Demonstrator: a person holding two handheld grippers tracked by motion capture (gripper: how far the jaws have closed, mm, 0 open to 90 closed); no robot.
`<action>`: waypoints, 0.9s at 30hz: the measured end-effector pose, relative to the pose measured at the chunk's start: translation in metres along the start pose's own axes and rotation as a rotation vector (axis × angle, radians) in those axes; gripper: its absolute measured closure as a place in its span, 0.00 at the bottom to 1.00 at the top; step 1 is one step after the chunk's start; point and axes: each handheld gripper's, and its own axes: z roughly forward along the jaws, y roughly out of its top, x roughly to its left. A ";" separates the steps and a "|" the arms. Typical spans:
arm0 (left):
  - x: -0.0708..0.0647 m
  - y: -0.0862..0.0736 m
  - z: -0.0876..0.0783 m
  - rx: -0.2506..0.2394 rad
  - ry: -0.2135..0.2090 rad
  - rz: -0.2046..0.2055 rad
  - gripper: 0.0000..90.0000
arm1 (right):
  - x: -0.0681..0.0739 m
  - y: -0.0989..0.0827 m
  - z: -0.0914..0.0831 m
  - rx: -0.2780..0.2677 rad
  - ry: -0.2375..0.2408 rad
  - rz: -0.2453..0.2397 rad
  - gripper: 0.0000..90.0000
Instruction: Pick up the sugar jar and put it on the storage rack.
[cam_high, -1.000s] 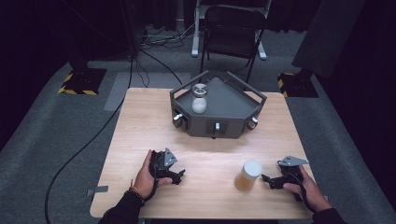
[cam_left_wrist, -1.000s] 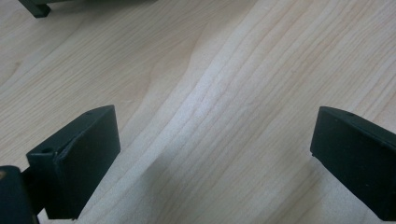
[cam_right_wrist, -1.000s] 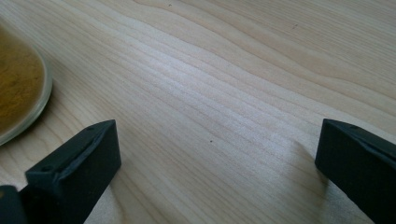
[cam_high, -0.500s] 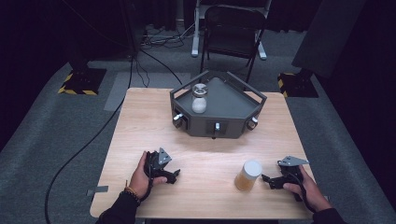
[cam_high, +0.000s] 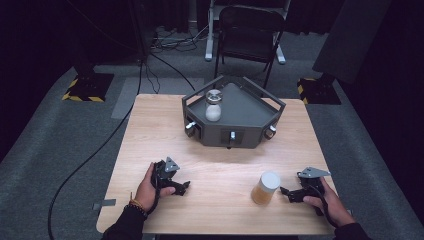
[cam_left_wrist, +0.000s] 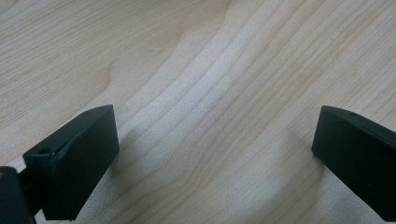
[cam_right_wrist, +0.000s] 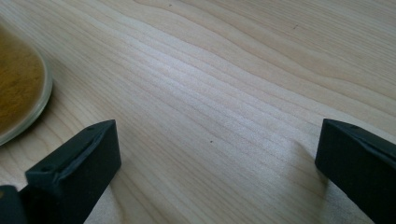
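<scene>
The right gripper (cam_high: 291, 194) rests on the wooden table (cam_high: 150, 130) at its near right edge, jaws wide and holding nothing; the jar of yellow-brown powder (cam_high: 265, 188) stands upright just left of it, apart from the jaws; the left gripper (cam_high: 176, 186) lies near left, jaws wide over bare wood; far centre sits a grey angular fixture (cam_high: 245, 112) bearing a white-filled jar (cam_high: 213, 105).

You had bright light on the wooden table (cam_high: 220, 165), but the room around it was dark. Up close, the black jaws looked blurry and left soft shadows on the wood.
</scene>
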 end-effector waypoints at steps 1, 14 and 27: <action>0.000 0.000 0.000 0.000 0.000 0.000 0.00 | 0.000 0.000 0.000 0.000 0.000 0.000 0.00; 0.001 0.001 0.000 0.002 -0.003 0.001 0.00 | 0.001 0.000 0.000 0.000 -0.002 0.002 0.00; 0.001 0.000 0.000 0.002 -0.001 0.002 0.00 | 0.001 0.000 -0.001 0.001 -0.001 -0.001 0.00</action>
